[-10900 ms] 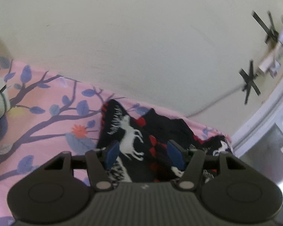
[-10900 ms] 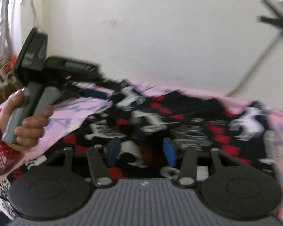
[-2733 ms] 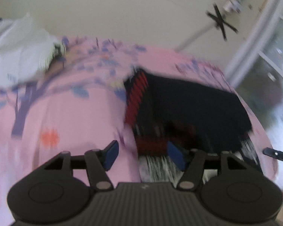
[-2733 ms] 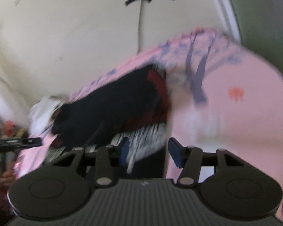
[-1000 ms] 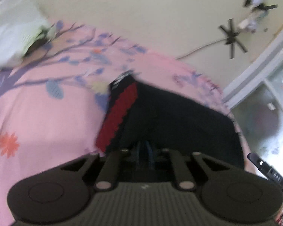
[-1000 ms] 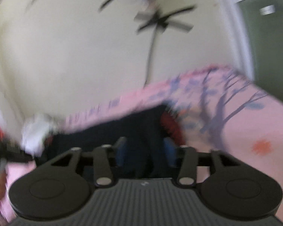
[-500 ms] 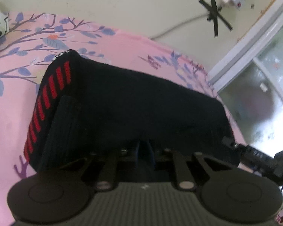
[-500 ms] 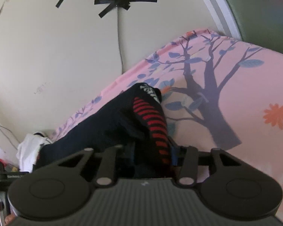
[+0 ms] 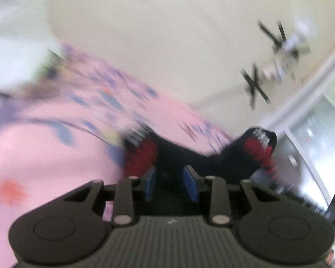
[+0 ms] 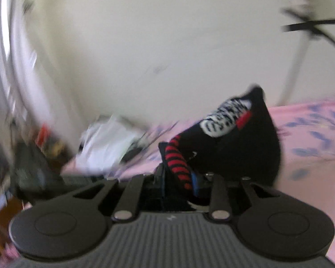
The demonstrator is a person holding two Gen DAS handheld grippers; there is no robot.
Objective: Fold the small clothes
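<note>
The left gripper [image 9: 170, 184], pads parted around a fold, and the right gripper [image 10: 178, 182], clamped on a red-striped edge, both carry the black garment [image 10: 234, 147] above the pink bed sheet [image 9: 55, 147], with a white bundle [image 10: 105, 147] lying beyond the garment.

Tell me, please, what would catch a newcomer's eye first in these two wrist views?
Most striking is the black garment with red stripes, bunched up above the pink floral bedsheet; the right gripper is clamped on its striped edge. In the left wrist view the left gripper sits parted around the same dark cloth. Black tape crosses on the cream wall also stand out.
</note>
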